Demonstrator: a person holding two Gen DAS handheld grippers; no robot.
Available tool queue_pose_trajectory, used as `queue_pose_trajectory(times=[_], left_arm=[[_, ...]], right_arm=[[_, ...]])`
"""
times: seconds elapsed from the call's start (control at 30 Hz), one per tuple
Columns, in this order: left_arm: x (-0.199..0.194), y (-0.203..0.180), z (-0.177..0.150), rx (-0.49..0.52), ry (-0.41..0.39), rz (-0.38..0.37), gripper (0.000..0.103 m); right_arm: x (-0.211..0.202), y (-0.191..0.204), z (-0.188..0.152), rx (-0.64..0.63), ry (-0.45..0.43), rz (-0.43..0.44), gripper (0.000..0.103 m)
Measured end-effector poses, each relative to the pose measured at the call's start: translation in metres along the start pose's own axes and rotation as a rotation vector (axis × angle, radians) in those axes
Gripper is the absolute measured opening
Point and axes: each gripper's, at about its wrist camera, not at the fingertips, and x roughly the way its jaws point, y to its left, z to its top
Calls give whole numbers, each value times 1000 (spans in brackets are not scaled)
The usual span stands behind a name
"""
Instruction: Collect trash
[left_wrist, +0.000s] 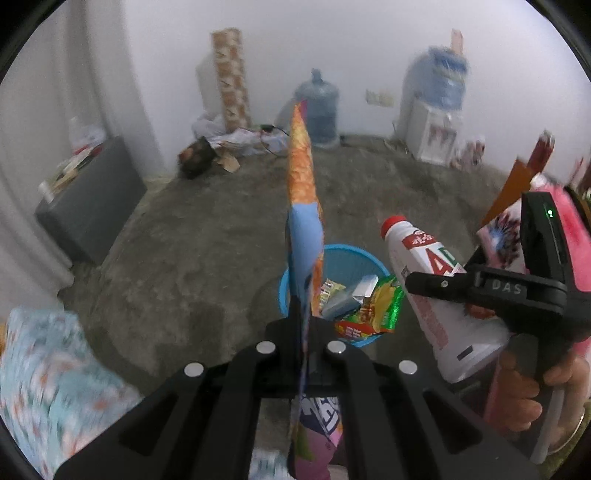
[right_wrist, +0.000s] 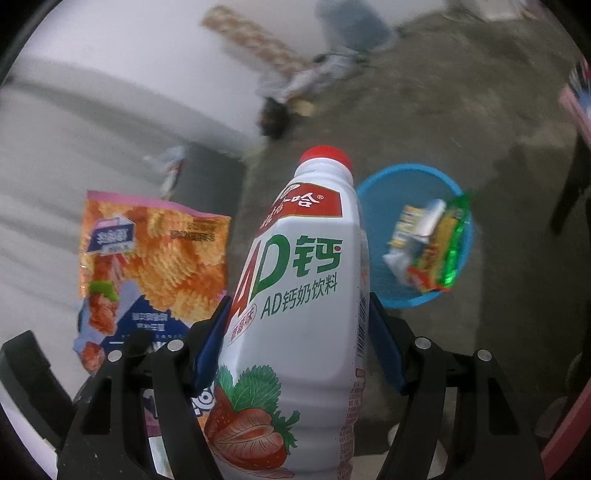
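A: Closest in: left hand-held gripper (left_wrist: 300, 325), jaws pressed together on a flat snack bag (left_wrist: 302, 173), bag edge-on and sticking up above the blue bin (left_wrist: 364, 258).

B: Right side?

A: Right hand-held gripper (right_wrist: 295, 325) clamped around a white AD milk bottle (right_wrist: 306, 280), red cap away from the camera, bin beyond it on the floor.

B: Progress?

A: Bin already holds several wrappers (left_wrist: 373, 306). Looks like both held items are not yet dropped. Other litter by the wall is too blurred to judge.
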Motion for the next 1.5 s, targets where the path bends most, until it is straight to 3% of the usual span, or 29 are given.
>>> queue_pose_trajectory(times=[0.27, 0.33, 0.37, 0.47, 0.6, 0.7, 0.8, 0.93, 1.1, 1.2, 1.3, 1.5], left_arm=[[93, -25, 45, 70, 57, -5, 2], [123, -28, 46, 66, 109, -55, 28], [134, -30, 46, 68, 133, -45, 51], [158, -30, 37, 52, 178, -24, 53], [148, -25, 28, -10, 185, -103, 53], [135, -28, 26, -8, 180, -106, 53], [116, -24, 25, -27, 160, -115, 54], [65, -16, 27, -51, 94, -140, 57], [-29, 5, 11, -96, -45, -115, 86], [-92, 22, -14, -168, -133, -50, 98], [-153, 45, -55, -312, -201, 41, 98], [-224, 82, -132, -612, -195, 294, 98]], right_arm=[[58, -50, 48, 140, 2, 16, 71], [81, -69, 59, 187, 1, 43, 84], [90, -78, 67, 200, 7, 43, 86], [111, -108, 64, 266, 42, -58, 85], [93, -124, 48, 293, -7, -16, 85], [77, -120, 39, 257, -39, -37, 85], [60, -103, 32, 218, -67, -61, 85], [47, -63, 30, 64, -133, -93, 85], [10, 19, 3, -220, -220, -122, 88], [-16, 75, -27, -413, -287, -105, 95], [-40, 126, -61, -582, -327, -83, 95], [-92, 198, -125, -828, -408, 26, 95]])
